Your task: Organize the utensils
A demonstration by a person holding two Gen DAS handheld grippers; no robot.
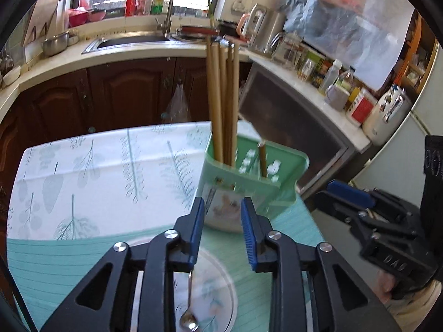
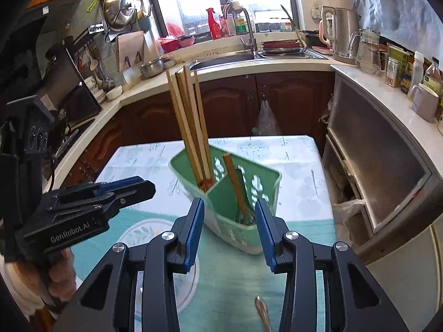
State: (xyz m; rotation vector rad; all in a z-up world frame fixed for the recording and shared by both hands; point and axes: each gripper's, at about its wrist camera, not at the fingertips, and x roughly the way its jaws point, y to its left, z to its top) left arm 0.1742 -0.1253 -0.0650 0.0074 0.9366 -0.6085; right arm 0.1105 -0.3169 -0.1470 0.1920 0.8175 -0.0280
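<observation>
A green utensil holder point(image 1: 279, 177) point(image 2: 263, 182) stands on the table, with several wooden chopsticks point(image 1: 221, 96) point(image 2: 191, 121) upright in one compartment and a wooden-handled utensil point(image 2: 235, 182) in the other. My left gripper point(image 1: 223, 213) is open and empty just in front of the holder, above a plate point(image 1: 218, 285) with a metal spoon point(image 1: 189, 312) on it. My right gripper point(image 2: 229, 213) is open and empty, close to the holder's near corner. A utensil end point(image 2: 261, 308) lies on the mat below it.
The table has a leaf-print cloth point(image 1: 97, 166) and a teal mat point(image 2: 229, 282). Behind are dark cabinets, a sink point(image 2: 224, 58) and a counter with bottles and a kettle point(image 2: 343, 36). The other gripper shows at each view's edge.
</observation>
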